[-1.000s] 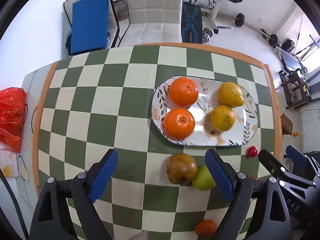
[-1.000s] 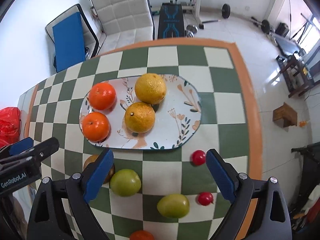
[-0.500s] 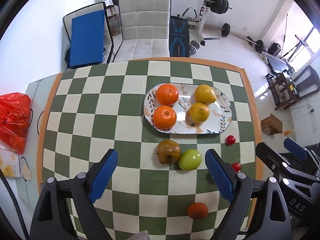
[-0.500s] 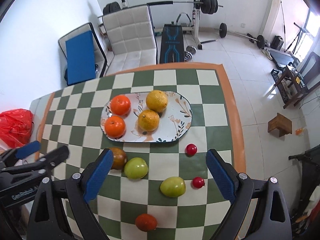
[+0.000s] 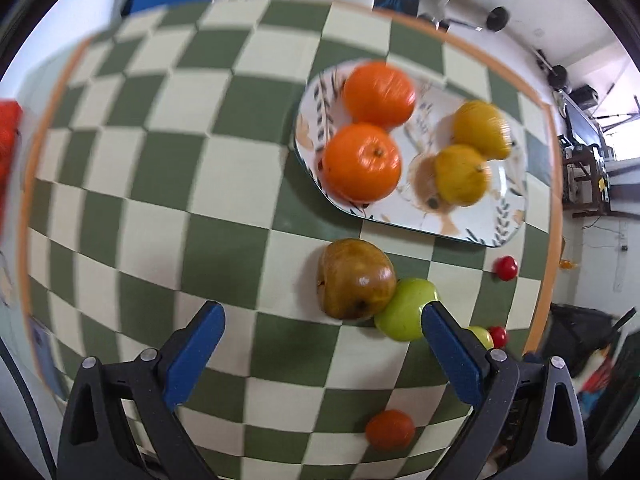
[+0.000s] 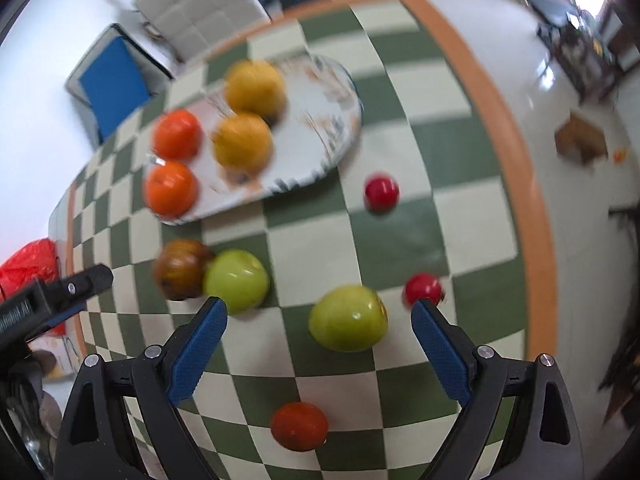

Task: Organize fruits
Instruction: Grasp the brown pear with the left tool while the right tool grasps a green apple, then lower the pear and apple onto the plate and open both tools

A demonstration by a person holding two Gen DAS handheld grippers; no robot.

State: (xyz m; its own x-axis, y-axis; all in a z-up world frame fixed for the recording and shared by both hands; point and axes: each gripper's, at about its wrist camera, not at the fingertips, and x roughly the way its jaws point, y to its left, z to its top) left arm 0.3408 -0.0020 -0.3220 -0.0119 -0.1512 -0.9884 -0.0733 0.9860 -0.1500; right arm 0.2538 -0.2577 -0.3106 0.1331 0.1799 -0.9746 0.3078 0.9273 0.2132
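We are holding the left gripper (image 5: 320, 336) above the checkered table (image 5: 160, 184) with its jaws spread wide and nothing between them; low in its view a small red-orange fruit (image 5: 390, 429) is lying near the bottom edge, right of centre. Just past the fingers a brown fruit (image 5: 355, 279) is touching a green apple (image 5: 405, 309), right of centre. We are keeping the right gripper (image 6: 319, 316) wide open too, gripping nothing, with a second green apple (image 6: 348, 317) sitting just beyond and between its tips in the lower centre of its view and a red cherry-like fruit (image 6: 423, 289) by the right fingertip. Another red one (image 6: 381, 192) is lying farther up. Beyond these, in the upper right of the left view, the patterned plate (image 5: 472, 224) is carrying two oranges (image 5: 361, 167) and two yellow fruits (image 5: 462, 179).
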